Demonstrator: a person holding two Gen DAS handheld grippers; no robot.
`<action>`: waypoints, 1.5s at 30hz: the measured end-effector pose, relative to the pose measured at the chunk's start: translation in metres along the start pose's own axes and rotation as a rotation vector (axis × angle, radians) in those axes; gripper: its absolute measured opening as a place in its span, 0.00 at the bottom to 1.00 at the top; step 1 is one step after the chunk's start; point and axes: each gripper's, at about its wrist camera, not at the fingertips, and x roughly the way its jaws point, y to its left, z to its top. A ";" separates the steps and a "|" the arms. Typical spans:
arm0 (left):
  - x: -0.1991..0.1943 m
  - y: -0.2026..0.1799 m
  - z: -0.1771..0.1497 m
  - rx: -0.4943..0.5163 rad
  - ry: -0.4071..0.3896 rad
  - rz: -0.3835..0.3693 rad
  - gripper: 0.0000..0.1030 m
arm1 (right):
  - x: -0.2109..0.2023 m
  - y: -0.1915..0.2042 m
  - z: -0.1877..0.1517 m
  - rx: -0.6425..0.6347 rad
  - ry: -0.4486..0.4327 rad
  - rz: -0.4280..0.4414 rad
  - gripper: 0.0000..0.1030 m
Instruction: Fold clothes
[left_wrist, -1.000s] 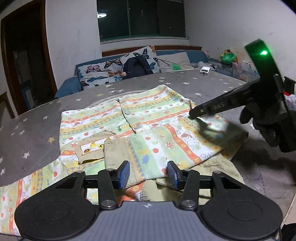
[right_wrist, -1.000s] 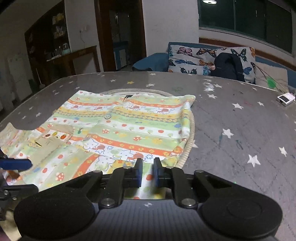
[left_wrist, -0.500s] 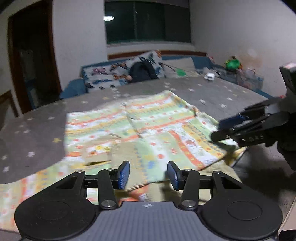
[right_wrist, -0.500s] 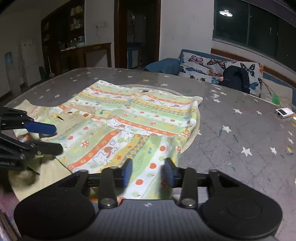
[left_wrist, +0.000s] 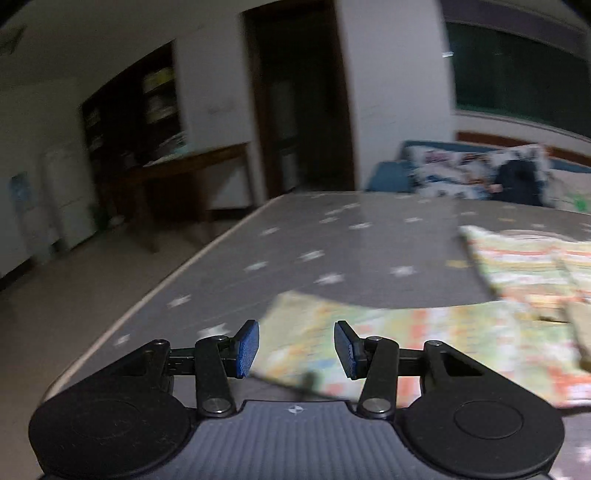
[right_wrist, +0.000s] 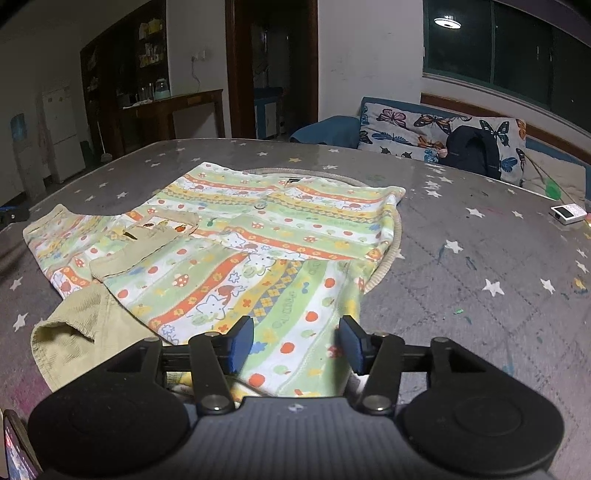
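Observation:
A child's striped patterned shirt (right_wrist: 258, 236) with green, orange and yellow bands lies on the grey star-print table (right_wrist: 480, 258). Its right sleeve is folded in over the front. Its left sleeve (left_wrist: 388, 343) lies spread out flat. My right gripper (right_wrist: 296, 343) is open and empty, just above the shirt's near hem. My left gripper (left_wrist: 296, 349) is open and empty, hovering over the end of the left sleeve near the table's left edge. The left wrist view is blurred by motion.
A khaki ribbed garment (right_wrist: 77, 332) lies under the shirt's near left corner. A small white device (right_wrist: 567, 213) sits at the table's far right. A sofa with butterfly cushions (right_wrist: 424, 133) stands behind the table. The table's left edge (left_wrist: 155, 291) drops to the floor.
My right gripper has opened and let go of the folded sleeve. My left gripper has swung left, from the shirt's middle to the left sleeve end.

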 end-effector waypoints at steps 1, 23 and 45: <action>0.004 0.007 -0.001 -0.010 0.009 0.017 0.47 | 0.000 0.000 0.000 0.000 0.001 0.000 0.52; 0.037 0.046 -0.007 -0.240 0.117 -0.052 0.15 | -0.003 0.006 0.001 -0.006 -0.005 0.005 0.54; -0.022 -0.035 0.049 -0.354 -0.051 -0.578 0.07 | -0.009 0.003 0.004 0.045 -0.034 0.023 0.54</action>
